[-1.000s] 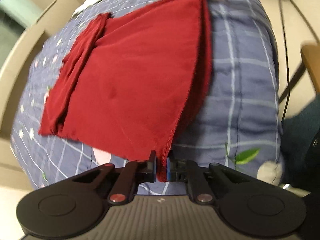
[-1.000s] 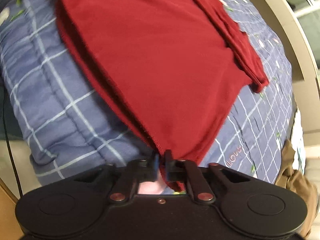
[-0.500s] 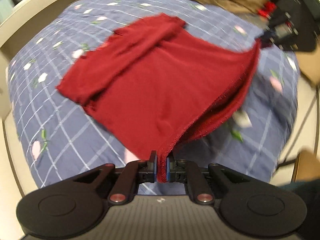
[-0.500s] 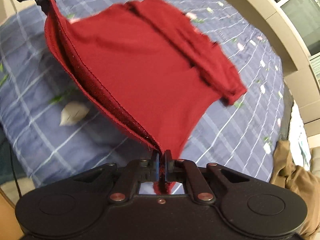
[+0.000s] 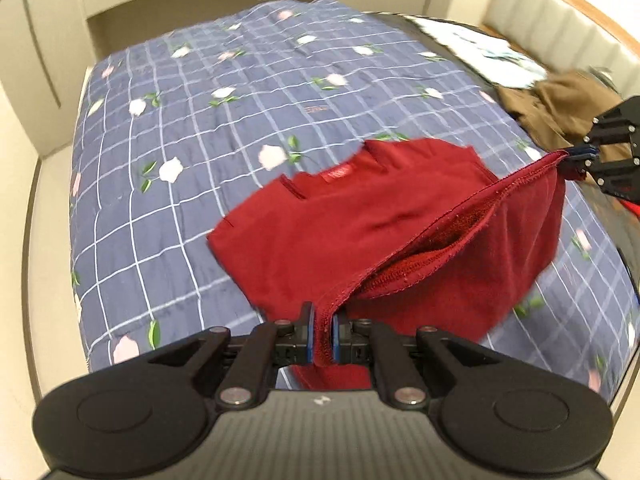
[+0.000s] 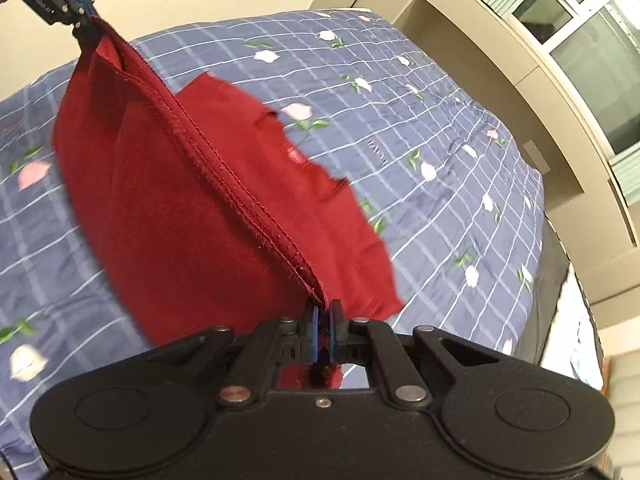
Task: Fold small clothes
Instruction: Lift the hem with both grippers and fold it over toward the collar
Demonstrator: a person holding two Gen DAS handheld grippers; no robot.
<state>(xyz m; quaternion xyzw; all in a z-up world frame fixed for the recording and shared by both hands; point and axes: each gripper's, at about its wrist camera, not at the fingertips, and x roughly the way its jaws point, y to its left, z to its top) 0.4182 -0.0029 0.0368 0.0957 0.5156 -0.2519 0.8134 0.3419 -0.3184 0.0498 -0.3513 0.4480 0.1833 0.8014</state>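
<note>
Checked floral quilt (image 5: 224,128) spreads bare around red garment (image 5: 360,216); brown clothing (image 5: 560,104) well apart.

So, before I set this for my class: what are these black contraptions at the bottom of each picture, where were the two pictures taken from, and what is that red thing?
Each black contraption is a hand-held gripper with two fingers; a person carries one in each hand. A wide-angle camera sits on each, looking along its fingers, so one picture is from the left gripper and the other from the right gripper. Each gripper also shows in the other's picture, near an edge. Both are shut on the hem of a dark red knitted garment, stretching it between them above a blue checked quilt with flowers on a bed. A brown crumpled garment lies further off on the bed.
</note>
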